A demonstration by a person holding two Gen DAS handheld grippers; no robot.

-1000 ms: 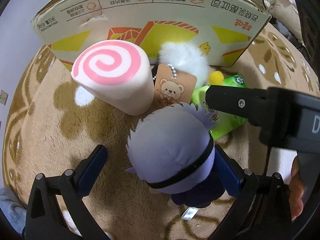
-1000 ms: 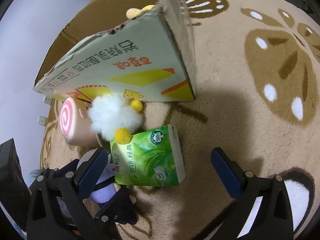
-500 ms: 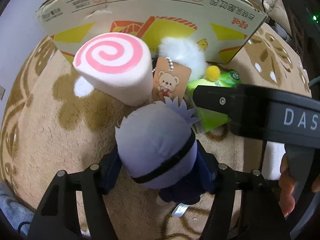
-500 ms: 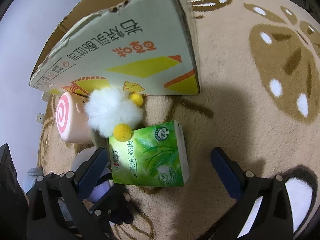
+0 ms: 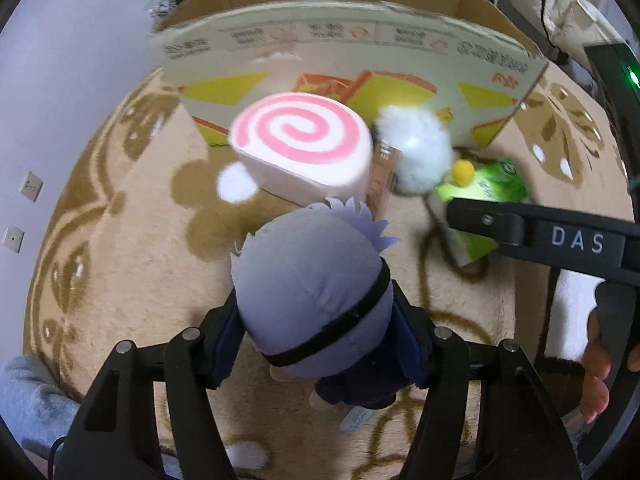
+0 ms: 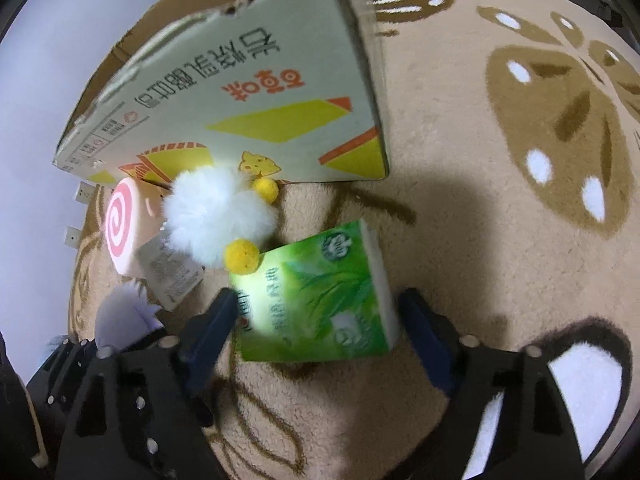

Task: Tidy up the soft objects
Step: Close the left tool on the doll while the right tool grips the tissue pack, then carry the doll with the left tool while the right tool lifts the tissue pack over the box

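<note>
1. The left gripper (image 5: 316, 344) is clamped on a purple doll (image 5: 312, 292); both blue pads press against the sides of its head, just below the black band that runs round it.
2. The doll sits in the near centre of the left wrist view, over the tan rug (image 5: 140, 264). Its dark blue body hangs below the head, with a small label under it.
3. The right gripper (image 6: 316, 320) is closing, with a green tissue pack (image 6: 316, 296) between its jaws. The left pad is at the pack's left edge; the right pad stands just beside the white end face. Contact cannot be confirmed, so the pack is not counted as gripped.
4. The tissue pack lies flat on the rug, near and right of the other soft items.
5. A pink swirl cushion (image 5: 300, 148) lies on its side, just beyond the doll.
6. A white fluffy toy (image 6: 216, 216) with two yellow balls rests to the right of the cushion; one ball touches the far left corner of the tissue pack. A paper tag (image 6: 172, 272) lies beside the toy.
7. An open cardboard box (image 6: 240, 92) stands at the far side, directly behind the cushion and fluffy toy.
8. In the left wrist view, a person's hand (image 5: 600, 364) holds the right gripper's black handle at the right edge.
</note>
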